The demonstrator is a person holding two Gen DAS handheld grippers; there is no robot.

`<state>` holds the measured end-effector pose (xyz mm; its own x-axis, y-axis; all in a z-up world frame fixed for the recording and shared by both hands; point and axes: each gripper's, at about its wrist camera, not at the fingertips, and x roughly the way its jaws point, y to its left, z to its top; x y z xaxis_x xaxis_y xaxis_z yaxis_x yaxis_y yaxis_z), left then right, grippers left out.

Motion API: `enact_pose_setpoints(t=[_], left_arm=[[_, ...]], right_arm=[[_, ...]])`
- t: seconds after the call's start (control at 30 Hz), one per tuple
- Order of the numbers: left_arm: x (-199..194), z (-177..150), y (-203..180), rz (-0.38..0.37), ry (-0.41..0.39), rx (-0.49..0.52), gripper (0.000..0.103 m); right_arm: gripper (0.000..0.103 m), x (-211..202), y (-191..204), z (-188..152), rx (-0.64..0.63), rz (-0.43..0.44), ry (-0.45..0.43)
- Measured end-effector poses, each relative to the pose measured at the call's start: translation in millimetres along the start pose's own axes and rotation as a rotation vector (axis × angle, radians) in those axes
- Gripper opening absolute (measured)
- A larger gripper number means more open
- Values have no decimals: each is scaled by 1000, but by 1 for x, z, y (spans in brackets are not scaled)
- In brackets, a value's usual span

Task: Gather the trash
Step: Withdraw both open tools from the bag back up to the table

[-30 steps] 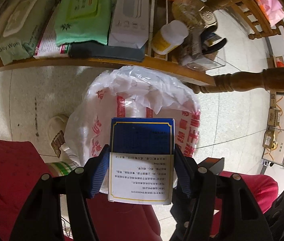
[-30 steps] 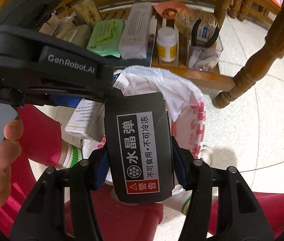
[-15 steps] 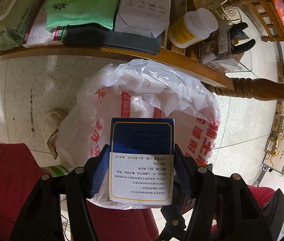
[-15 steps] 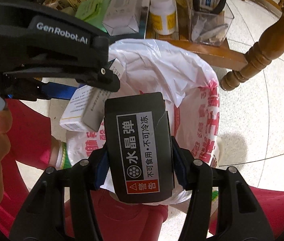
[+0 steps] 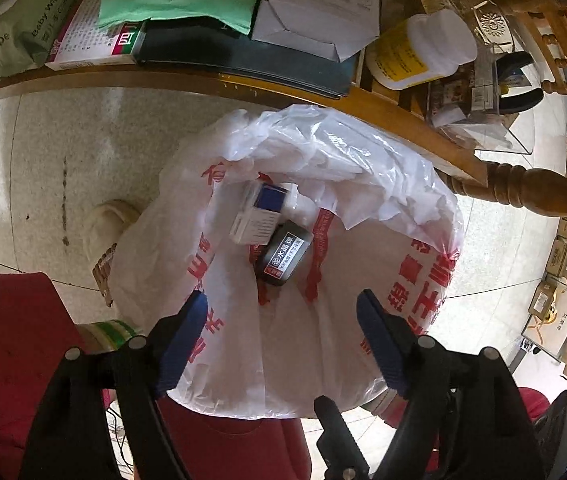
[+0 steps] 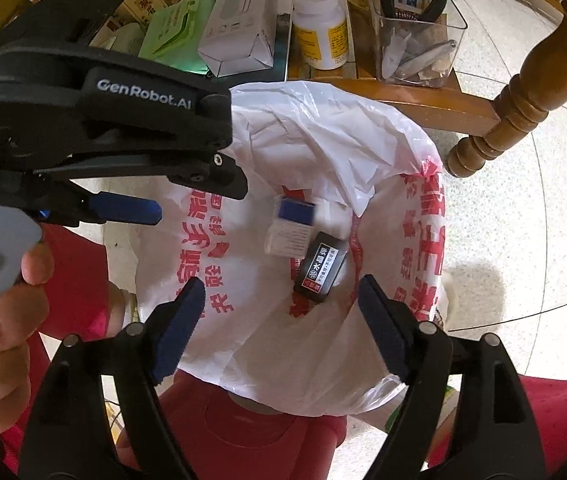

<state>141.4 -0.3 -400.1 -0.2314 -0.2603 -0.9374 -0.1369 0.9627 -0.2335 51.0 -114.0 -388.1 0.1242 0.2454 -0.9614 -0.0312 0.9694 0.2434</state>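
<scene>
Two pieces of trash lie inside the white bag [image 5: 363, 320]: blue-and-white box [image 5: 261, 216] touching black packet [image 5: 283, 258], both near its middle. My left tool [image 5: 279, 332] and right tool [image 6: 279, 312] hang above the bag, jaws just sprung apart, nothing between them. Risks as I judge them: the bag's rim is loose film, so a descending finger could snag it and tip the contents; the two tools sit close over the bag and may collide on withdrawal; the bench [image 5: 243, 86] edge beside the bag leaves little clearance.

floor [image 5: 43, 152]: pale speckled tile | wooden table [image 5: 163, 80] | turned leg [image 6: 511, 92]
</scene>
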Motion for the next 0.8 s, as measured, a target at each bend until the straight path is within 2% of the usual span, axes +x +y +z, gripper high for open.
enact_pose_setpoints(t=[0.53, 0.6, 0.7, 0.8], left_arm=[[-34, -17, -12, 47, -95, 77, 77], [-42, -22, -12, 68, -117, 93, 77], [-60, -40, -12, 110, -156, 138, 81], [-83, -63, -9, 130, -204, 172, 81]], right_arm=[[77, -25, 7, -4, -16, -3, -62], [77, -34, 8, -7, -13, 3, -75], [85, -56, 11, -14, -17, 10, -113], [85, -83, 13, -23, -30, 8, -158]])
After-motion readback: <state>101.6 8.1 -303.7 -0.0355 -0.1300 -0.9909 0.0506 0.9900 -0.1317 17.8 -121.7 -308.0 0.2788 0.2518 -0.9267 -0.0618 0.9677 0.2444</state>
